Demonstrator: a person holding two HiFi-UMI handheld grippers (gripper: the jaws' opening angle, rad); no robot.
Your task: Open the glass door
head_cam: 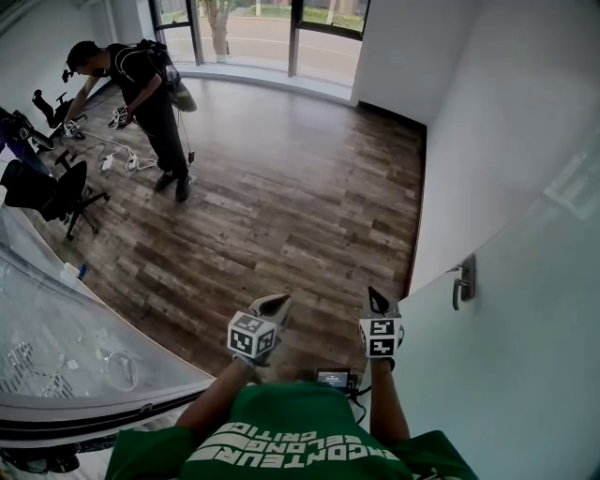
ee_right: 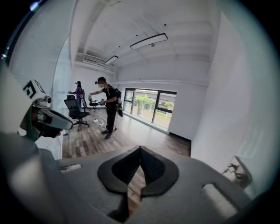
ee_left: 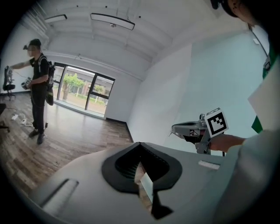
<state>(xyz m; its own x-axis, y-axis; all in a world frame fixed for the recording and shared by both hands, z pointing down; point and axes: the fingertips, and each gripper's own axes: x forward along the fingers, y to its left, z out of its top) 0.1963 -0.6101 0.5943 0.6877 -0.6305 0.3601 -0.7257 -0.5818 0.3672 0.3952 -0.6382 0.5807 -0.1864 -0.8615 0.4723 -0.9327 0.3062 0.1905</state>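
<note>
The glass door (head_cam: 511, 375) is a pale frosted panel on the right of the head view, with a metal lever handle (head_cam: 463, 281) near its left edge. In the right gripper view the handle (ee_right: 236, 173) sits low at the right. My right gripper (head_cam: 376, 298) is shut and empty, raised in the air left of the handle and apart from it. My left gripper (head_cam: 277, 302) hangs beside it, further left, jaws together with nothing in them. The left gripper view shows its tips (ee_left: 140, 144) meeting, with the right gripper (ee_left: 192, 129) off to the right.
A person in black (head_cam: 150, 94) stands at the far left by office chairs (head_cam: 56, 192) and cables. A curved glass panel (head_cam: 75, 347) runs along my left. Wood floor (head_cam: 281, 206) stretches to the windows (head_cam: 281, 28). A white wall (head_cam: 497, 141) adjoins the door.
</note>
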